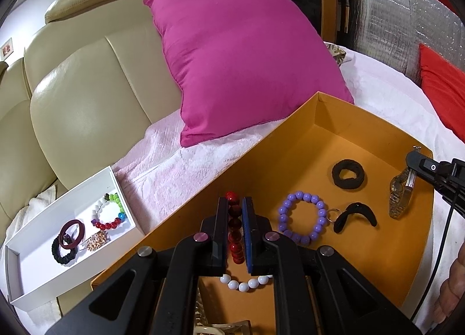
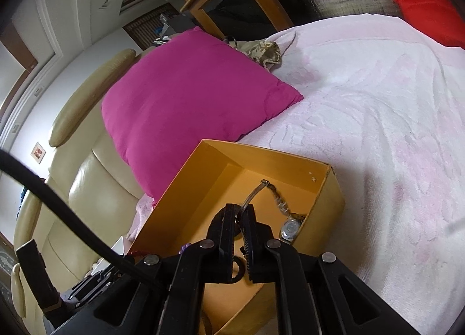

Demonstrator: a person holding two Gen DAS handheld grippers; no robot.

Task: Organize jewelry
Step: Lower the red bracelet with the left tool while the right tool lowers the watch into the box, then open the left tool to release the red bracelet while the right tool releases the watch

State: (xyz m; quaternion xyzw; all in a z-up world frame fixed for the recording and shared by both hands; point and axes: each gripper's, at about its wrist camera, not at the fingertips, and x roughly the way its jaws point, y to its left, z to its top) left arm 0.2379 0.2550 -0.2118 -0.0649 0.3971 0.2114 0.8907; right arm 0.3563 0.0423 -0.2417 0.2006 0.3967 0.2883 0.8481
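My left gripper [image 1: 236, 204] is shut on a strand of dark red beads [image 1: 234, 236] just over the floor of the orange box [image 1: 343, 119]. Also on that floor are a purple bead bracelet [image 1: 302, 220], a black scrunchie [image 1: 348, 174], a curved black hair clip [image 1: 355, 215] and part of a white bead bracelet [image 1: 245, 282]. At the box's right side my right gripper [image 2: 240, 209] is shut on the metal strap of a wristwatch [image 2: 290, 229], which hangs there [image 1: 399, 198] against the box wall [image 2: 279, 160].
A white tray [image 1: 37, 282] on the left holds a multicoloured bead bracelet [image 1: 109, 215], a maroon bangle [image 1: 72, 233], a black scrunchie [image 1: 64, 253] and a gold brooch [image 1: 97, 242]. A magenta pillow [image 1: 241, 58] leans on the beige headboard [image 1: 87, 102]. Pale pink bedspread [image 2: 377, 131] lies around.
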